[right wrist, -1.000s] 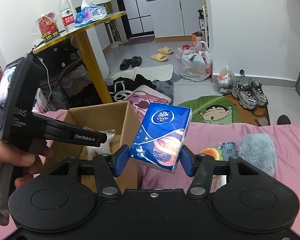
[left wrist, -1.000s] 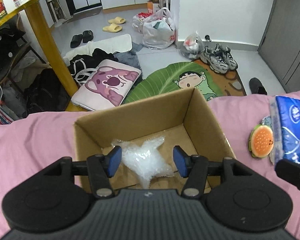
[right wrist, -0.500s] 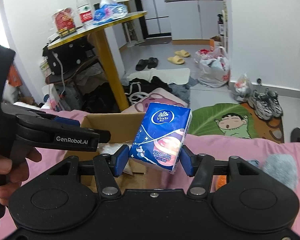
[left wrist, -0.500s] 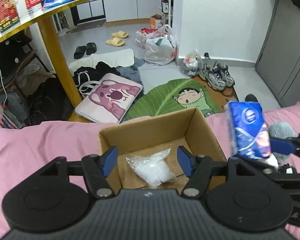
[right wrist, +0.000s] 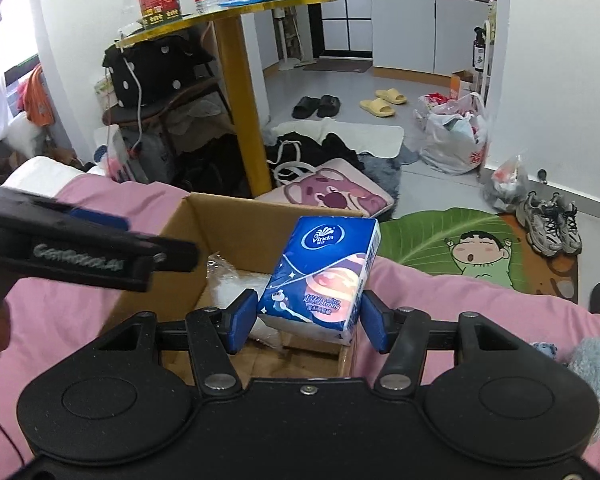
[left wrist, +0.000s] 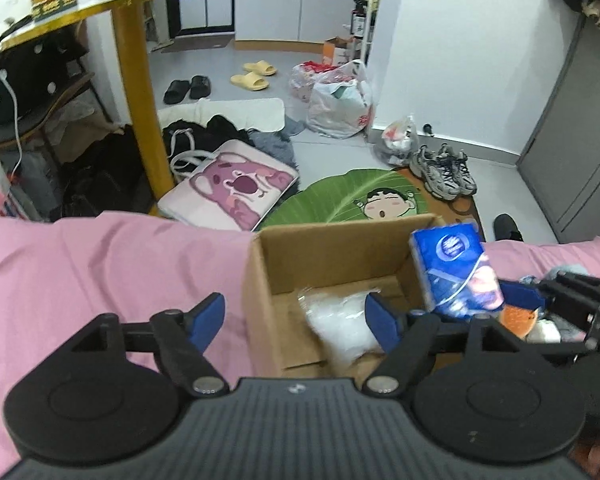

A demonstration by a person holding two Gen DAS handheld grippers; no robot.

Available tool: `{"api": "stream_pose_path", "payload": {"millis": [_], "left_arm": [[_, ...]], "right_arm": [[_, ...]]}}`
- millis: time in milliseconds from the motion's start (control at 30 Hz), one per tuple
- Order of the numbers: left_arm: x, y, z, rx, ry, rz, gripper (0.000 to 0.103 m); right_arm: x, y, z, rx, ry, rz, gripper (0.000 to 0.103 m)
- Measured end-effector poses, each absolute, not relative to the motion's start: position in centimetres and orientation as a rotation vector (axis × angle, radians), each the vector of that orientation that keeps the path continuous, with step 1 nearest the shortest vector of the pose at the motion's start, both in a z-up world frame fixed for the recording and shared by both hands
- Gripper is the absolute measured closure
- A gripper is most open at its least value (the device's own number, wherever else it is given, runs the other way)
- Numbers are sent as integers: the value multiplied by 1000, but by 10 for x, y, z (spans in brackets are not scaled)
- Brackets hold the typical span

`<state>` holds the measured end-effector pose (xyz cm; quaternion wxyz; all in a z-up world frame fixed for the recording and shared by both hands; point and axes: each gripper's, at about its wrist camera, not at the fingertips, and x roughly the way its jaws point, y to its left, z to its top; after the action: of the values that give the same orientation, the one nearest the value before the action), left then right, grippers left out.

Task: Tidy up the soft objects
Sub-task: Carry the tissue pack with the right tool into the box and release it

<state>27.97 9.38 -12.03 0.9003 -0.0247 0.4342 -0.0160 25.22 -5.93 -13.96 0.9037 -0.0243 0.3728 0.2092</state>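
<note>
Two grippers work over one landmark, the cardboard box, which sits open-topped on the pink bedsheet so that soft things can be dropped straight in.

Your right gripper comes next in size. Its blue pads press on both sides of the blue tissue pack, which you hold upright and slightly tilted above the box's near right corner. In the left wrist view the same pack hangs at the box's right wall, so it is not yet inside. Gripping it low on its sides leaves the pack's bulk clear of the fingers, which should let it fall cleanly once you are over the opening, I judge.

Your left gripper stands above the box's left wall, with one pad over the sheet and the other over the box floor. Its jaws have just been opening and nothing sits between the pads; they are spread and empty. That placement seems to leave the opening free for the right hand.

Smaller still, a clear plastic bag already lies on the box floor.

Right of the box, a little orange burger toy and a fluffy grey item wait on the sheet, likely next.
</note>
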Motion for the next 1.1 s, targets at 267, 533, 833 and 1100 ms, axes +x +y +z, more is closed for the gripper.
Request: {"api": "stream_pose_path", "payload": {"millis": [267, 533, 833, 1100], "left_arm": [[270, 122, -130, -70, 924, 24, 26], [270, 125, -130, -89, 916, 38, 26], [268, 125, -127, -115, 899, 26, 26], [269, 126, -129, -115, 894, 18, 26]], "right_arm": [[245, -46, -134, -100, 706, 432, 49], [241, -47, -126, -104, 633, 448, 50], [255, -34, -141, -130, 750, 504, 52], [264, -31, -154, -114, 840, 448, 56]]}}
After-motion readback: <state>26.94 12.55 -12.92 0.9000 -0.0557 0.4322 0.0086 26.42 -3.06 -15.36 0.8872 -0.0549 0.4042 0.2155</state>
